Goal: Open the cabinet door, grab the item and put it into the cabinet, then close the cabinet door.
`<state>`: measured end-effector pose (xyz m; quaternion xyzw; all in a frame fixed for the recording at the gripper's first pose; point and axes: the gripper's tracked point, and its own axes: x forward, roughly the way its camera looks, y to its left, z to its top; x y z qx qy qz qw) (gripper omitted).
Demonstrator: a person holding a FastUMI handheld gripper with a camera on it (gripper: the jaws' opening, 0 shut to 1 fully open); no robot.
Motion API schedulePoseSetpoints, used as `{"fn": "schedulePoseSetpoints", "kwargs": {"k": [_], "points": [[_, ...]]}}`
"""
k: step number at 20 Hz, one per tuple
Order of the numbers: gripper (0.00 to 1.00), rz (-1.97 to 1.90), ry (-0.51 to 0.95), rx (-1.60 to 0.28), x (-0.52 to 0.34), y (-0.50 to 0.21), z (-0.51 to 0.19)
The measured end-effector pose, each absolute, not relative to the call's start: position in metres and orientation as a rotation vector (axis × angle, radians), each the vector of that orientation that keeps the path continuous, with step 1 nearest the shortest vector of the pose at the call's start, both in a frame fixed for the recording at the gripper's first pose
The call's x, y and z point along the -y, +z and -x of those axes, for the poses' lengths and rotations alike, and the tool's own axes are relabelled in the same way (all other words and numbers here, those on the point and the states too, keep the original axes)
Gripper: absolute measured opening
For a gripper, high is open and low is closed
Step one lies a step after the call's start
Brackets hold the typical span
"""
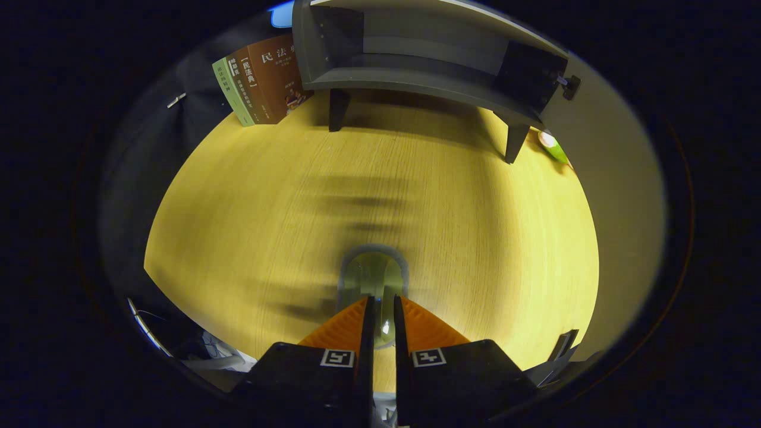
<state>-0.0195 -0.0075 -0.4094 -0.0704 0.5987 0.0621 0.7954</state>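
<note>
My gripper point(380, 315) is shut on the near wall of a clear glass cup point(373, 274), one finger inside the rim and one outside. The cup hangs just ahead of the fingertips over the yellow wooden table point(250, 226). Far beyond the fingers stands the grey cabinet point(416, 80) on short dark legs. Its dark inside shows, and its door point(535, 74) is swung open to the right, with a small dark knob point(571, 87) at the door's edge.
Left of the cabinet several books point(261, 80) stand upright, brown and green. A green and white object point(553, 147) lies by the cabinet's right leg. Blurred shadows cross the table between the cup and the cabinet.
</note>
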Motion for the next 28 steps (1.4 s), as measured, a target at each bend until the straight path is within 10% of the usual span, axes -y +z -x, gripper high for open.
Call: {"fn": "schedulePoseSetpoints", "kwargs": {"k": [8,15,20,28], "points": [[0.41,0.100,0.139,-1.303,-0.009,-0.413,0.011],[0.41,0.146,0.107,-1.344,-0.008,-0.445,0.010],[0.20,0.097,0.067,-1.367,-0.003,-0.441,0.009],[0.20,0.005,0.079,-1.130,-0.010,-0.308,-0.062]]}}
